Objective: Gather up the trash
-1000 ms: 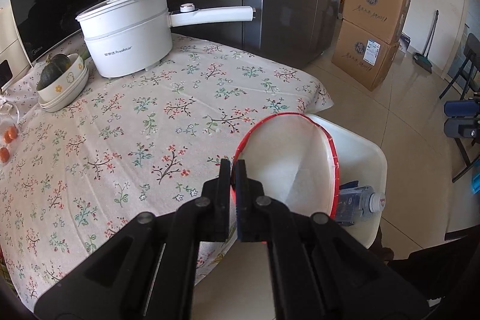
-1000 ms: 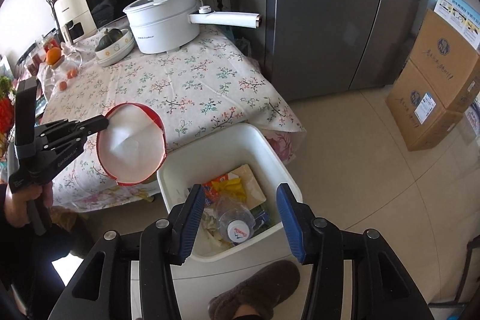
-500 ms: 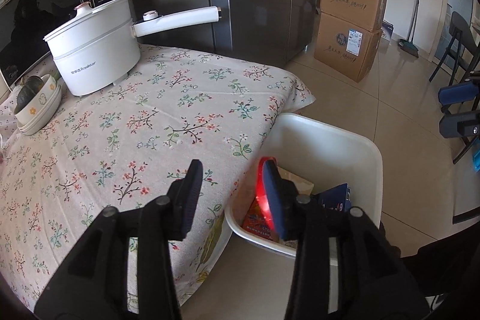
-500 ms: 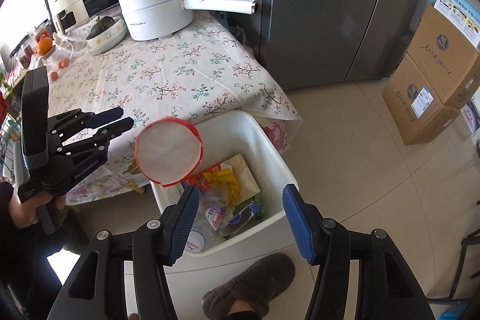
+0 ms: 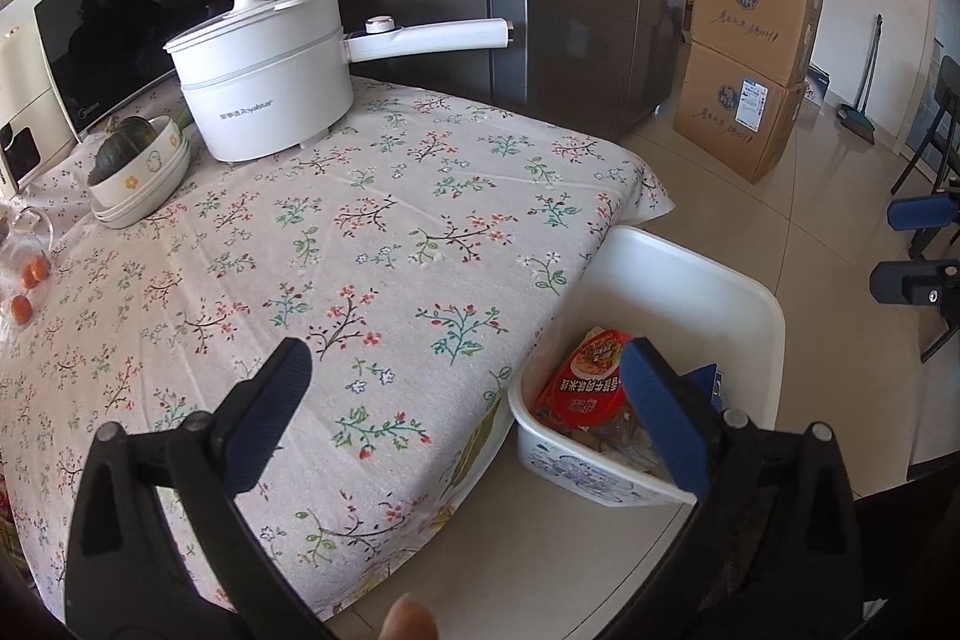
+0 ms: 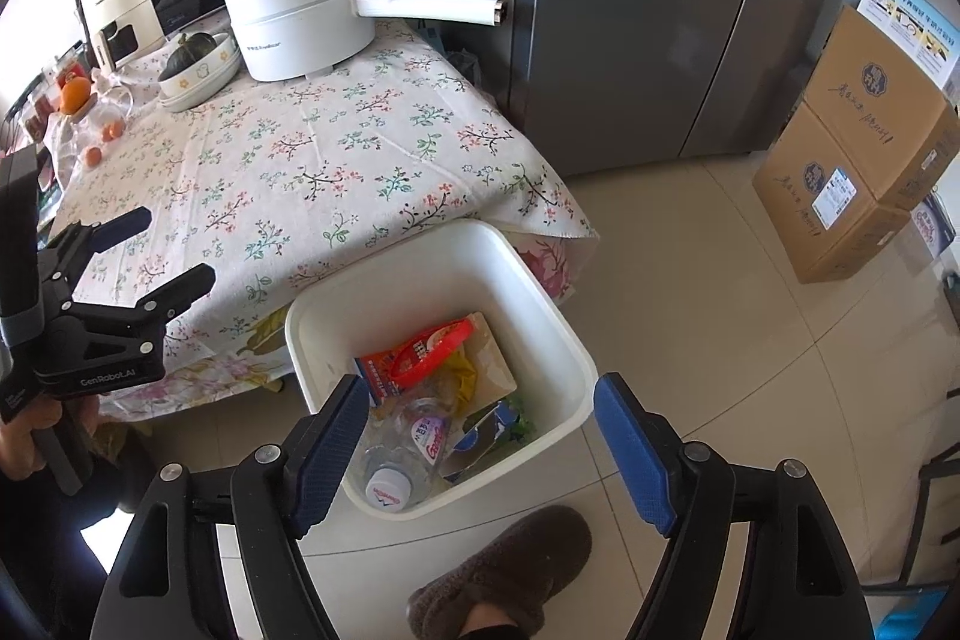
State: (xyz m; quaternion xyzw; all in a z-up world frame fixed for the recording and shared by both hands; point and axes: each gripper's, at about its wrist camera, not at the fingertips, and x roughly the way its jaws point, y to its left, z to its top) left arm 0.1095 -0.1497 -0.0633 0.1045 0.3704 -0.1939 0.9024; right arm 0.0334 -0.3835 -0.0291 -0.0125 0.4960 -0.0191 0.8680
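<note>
A white bin (image 6: 528,280) stands on the floor at the table's corner; it also shows in the left wrist view (image 5: 720,292). Inside lie a red-rimmed noodle bowl (image 6: 432,352), a clear plastic bottle (image 6: 396,460) and other wrappers. The bowl also shows in the left wrist view (image 5: 591,382). My left gripper (image 5: 462,394) is open and empty over the table edge beside the bin; it also shows in the right wrist view (image 6: 174,250). My right gripper (image 6: 480,436) is open and empty above the bin.
The table has a floral cloth (image 5: 336,244) with a white electric pot (image 5: 264,82), a bowl holding a squash (image 5: 138,160), a microwave (image 5: 120,16) and small oranges (image 5: 30,286). A steel fridge (image 6: 660,10), cardboard boxes (image 6: 858,148) and a slippered foot (image 6: 498,568) are nearby.
My left gripper opened and let the red-rimmed bowl go; the bowl dropped into the bin. The left gripper then drew back over the table edge. The right gripper stayed open.
</note>
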